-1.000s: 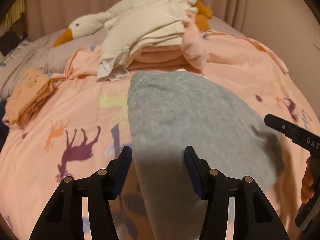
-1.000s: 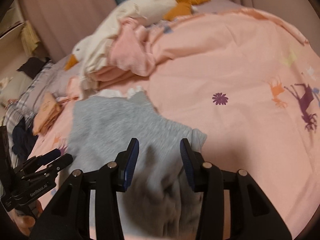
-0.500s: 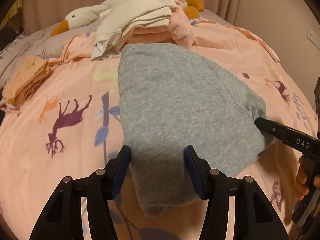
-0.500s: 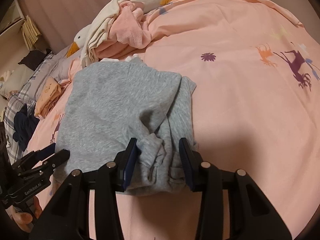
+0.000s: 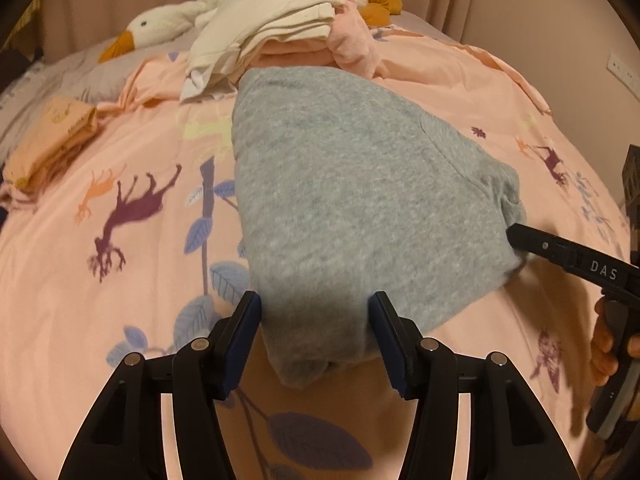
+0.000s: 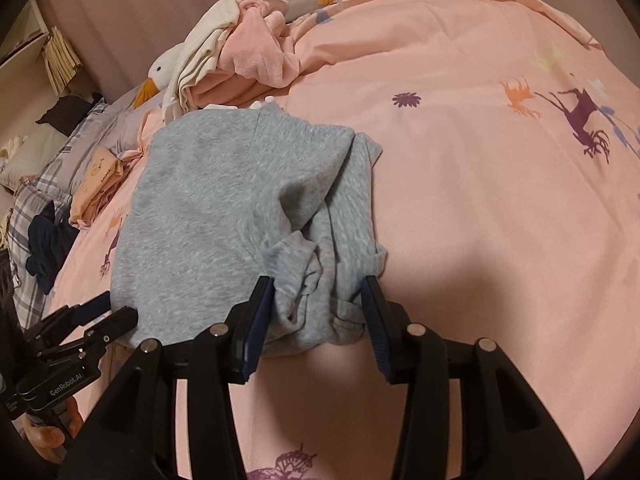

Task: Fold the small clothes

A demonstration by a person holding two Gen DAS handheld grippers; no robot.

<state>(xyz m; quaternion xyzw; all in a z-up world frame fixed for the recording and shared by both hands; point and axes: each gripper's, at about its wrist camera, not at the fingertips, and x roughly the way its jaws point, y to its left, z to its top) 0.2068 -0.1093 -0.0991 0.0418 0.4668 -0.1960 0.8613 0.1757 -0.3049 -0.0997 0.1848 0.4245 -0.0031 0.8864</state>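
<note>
A grey knit garment [image 5: 352, 184] lies folded over on the pink bedspread [image 5: 120, 280]; it also shows in the right wrist view [image 6: 224, 216], with its right edge bunched and wrinkled. My left gripper [image 5: 316, 336] is open, its fingers on either side of the garment's near left corner. My right gripper [image 6: 320, 320] is open, its fingers on either side of the bunched near right corner. Neither holds the cloth. Each gripper shows at the edge of the other's view.
A stack of folded cream and pink clothes [image 5: 280, 36] lies behind the garment, against a plush goose [image 5: 160, 28]. A folded orange garment [image 5: 52, 140] lies at the left. Dark clothes and a plaid pillow [image 6: 36, 216] lie at the bed's far left edge.
Both grippers have drawn back toward the near edge of the bed. The grey garment has come down flat onto the bedspread and now lies between the open fingers.
</note>
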